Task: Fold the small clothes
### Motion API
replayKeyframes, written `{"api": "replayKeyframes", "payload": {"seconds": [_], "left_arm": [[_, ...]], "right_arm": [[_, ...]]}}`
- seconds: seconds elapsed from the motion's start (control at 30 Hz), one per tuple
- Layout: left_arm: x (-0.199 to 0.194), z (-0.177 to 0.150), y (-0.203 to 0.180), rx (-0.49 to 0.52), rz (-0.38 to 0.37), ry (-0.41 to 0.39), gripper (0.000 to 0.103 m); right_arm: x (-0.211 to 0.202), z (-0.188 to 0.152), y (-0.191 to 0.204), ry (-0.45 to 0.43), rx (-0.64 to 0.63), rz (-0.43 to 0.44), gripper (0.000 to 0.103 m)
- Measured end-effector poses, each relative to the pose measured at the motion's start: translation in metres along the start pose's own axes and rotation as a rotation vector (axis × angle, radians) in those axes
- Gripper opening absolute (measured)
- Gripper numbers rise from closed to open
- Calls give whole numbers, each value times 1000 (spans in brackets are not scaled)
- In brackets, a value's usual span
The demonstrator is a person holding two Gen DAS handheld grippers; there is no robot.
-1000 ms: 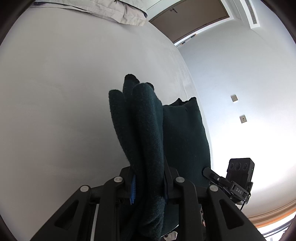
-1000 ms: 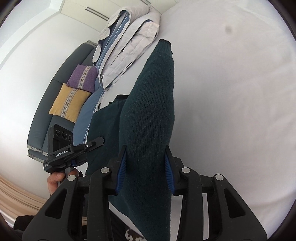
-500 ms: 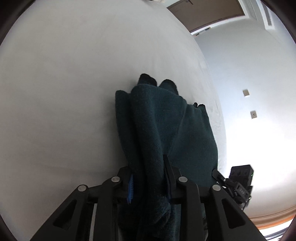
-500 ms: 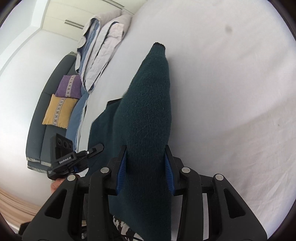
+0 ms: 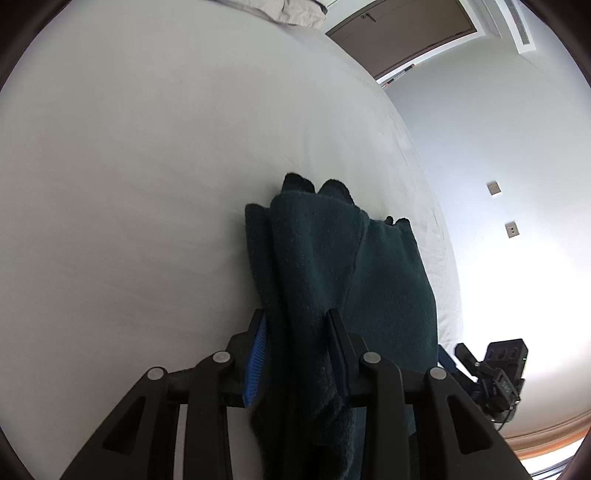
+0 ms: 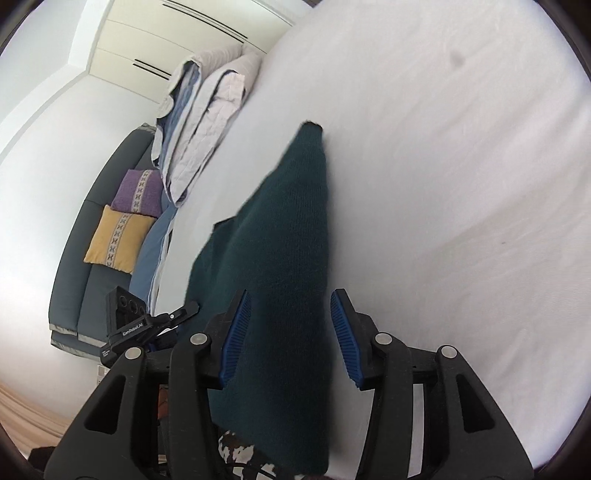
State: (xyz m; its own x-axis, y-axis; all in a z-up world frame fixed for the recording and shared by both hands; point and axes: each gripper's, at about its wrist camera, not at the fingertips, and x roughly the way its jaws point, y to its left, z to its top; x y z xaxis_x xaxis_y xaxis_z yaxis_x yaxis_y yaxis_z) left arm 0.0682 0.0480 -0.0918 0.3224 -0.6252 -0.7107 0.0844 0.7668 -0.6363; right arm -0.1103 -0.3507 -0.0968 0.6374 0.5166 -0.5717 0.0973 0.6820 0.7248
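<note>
The dark teal knit garment [image 5: 332,266] is lying on the white bed [image 5: 147,184], bunched into a few thick folds, with its far end reaching toward the middle of the mattress. In the right wrist view the same garment [image 6: 284,266] tapers to a narrow tip pointing away over the bed [image 6: 461,184].

The left gripper [image 5: 297,328] has its jaws pulled in tight on a thick fold of the cloth, fabric packed between the blue pads [image 5: 255,354] with no gap showing, so it's got a firm hold. The right gripper [image 6: 291,332] is a different story: jaws spread wide, the cloth running between them, touching or nearly touching the left pad [image 6: 234,336], but there's clear daylight between the fabric and the right pad, so it isn't clamping anything.

Each gripper shows up in the other's view, low down just beside the garment's edge.

Further out: folded bedding [image 6: 207,122] stacked at the far side of the bed, a dark sofa [image 6: 74,266] with a purple cushion [image 6: 138,192] and a yellow cushion [image 6: 118,240], and a brown door [image 5: 406,33] past the bed.
</note>
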Motion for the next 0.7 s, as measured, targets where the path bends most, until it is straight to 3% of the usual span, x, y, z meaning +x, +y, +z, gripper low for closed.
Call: {"api": "replayKeyframes", "payload": {"seconds": [0.17,0.3,0.43,0.5,0.7], "left_arm": [[-36,-14,-49,153,16,-115,35],[-23,-33,-80,243,-43,-98,43],[13,-51,-58,223,-8,-11,43],[20,-55,-50,218,-6,-13,39],[8,-58,-52,241,0,-43,40]], "right_arm": [[-24,-13,40,30,-93,135,44],[-8,-30,54,113,-134,195,45],[16,-47,24,196,-58,152,43],[19,-55,10,204,-33,170,42],[-2,-64,3,165,-20,176,43]]}}
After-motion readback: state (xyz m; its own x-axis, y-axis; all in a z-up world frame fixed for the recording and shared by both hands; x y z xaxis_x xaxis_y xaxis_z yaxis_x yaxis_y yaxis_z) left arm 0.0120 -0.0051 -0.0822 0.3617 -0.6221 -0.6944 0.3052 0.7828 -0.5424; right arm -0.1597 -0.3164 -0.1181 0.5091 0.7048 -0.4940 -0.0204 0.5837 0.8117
